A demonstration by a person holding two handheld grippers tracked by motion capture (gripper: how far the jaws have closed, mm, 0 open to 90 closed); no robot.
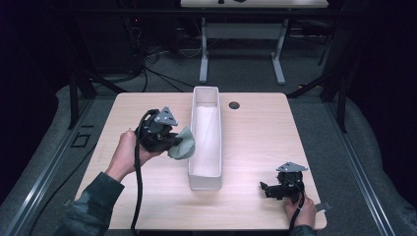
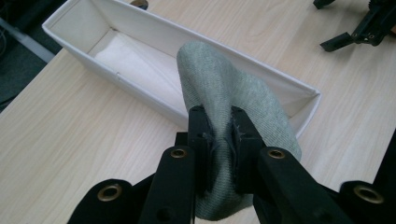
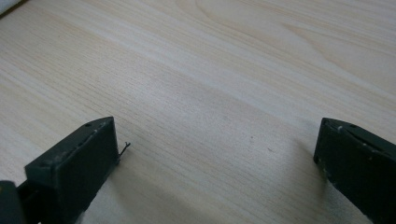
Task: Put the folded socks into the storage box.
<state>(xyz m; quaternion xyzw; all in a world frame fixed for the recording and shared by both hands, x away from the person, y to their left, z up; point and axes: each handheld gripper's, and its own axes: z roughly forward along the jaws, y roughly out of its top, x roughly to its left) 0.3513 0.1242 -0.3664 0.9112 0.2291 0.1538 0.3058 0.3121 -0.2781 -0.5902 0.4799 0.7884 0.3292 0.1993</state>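
1. High view: left gripper [image 1: 173, 142] holds a grey-green cloth [image 1: 184, 145] just beside the left wall of the long white bin [image 1: 205, 181], roughly at its midpoint; cloth is off the table [image 1: 255, 137], hanging from the jaws, near the rim but not yet over it; right gripper [image 1: 268, 189] sits low at the near right corner, well apart from the bin; small dark grommet [image 1: 234, 104] on the table beyond the bin's far end.

2. Left gripper view: jaws clamped on the cloth [image 2: 233, 102], pinching a bunched fold between the pads; fabric bulges out above and below the pinch; looks like a soft knit, maybe a sock, cannot tell for sure; bin [image 2: 84, 60] lies right behind it with something white and flat on its floor; right gripper [image 2: 359, 32] far off at top right.

3. Right gripper view: jaws stand wide apart with nothing between them, bare table [image 3: 210, 84] under them.

4. Handling, my read: light, limp, not fragile, no slip risk given the knit texture; it will drape and swing, so the loose end could catch on the bin's rim; bin wall looks thin and may flex or shift if bumped; current mid-bunch pinch is fine; lift clear of the rim before letting go.
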